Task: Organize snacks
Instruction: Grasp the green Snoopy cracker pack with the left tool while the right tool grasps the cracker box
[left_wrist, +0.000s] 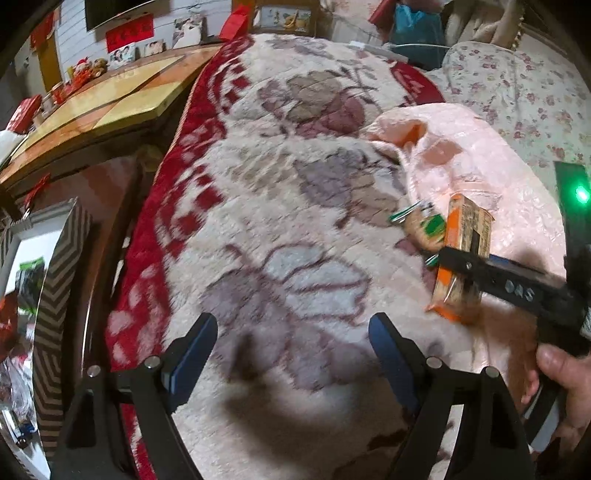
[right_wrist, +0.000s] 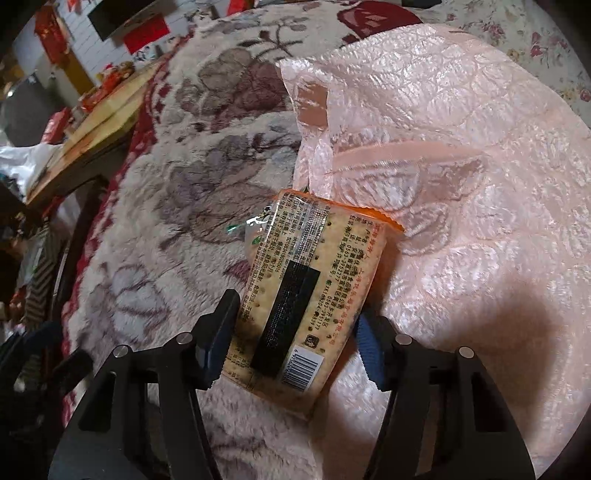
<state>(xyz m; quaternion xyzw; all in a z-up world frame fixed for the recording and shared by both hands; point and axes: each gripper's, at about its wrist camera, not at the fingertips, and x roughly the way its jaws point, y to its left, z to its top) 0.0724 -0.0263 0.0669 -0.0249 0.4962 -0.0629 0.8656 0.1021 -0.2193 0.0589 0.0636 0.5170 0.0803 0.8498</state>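
An orange cracker packet (right_wrist: 299, 295) with a barcode lies between the fingers of my right gripper (right_wrist: 295, 332), which is shut on it, above the fleece blanket (right_wrist: 166, 229). The left wrist view shows the same packet (left_wrist: 465, 251) held up by the right gripper (left_wrist: 458, 262). A second snack with a green label (left_wrist: 424, 227) lies behind it; it peeks out in the right wrist view (right_wrist: 255, 229). My left gripper (left_wrist: 293, 343) is open and empty over the blanket (left_wrist: 258, 221).
A pink quilted cloth (right_wrist: 461, 166) lies to the right, over a floral bedsheet (left_wrist: 517, 92). A wooden table (left_wrist: 110, 96) stands at the left. A box with a zigzag-patterned edge (left_wrist: 55, 295) holding items stands at the lower left.
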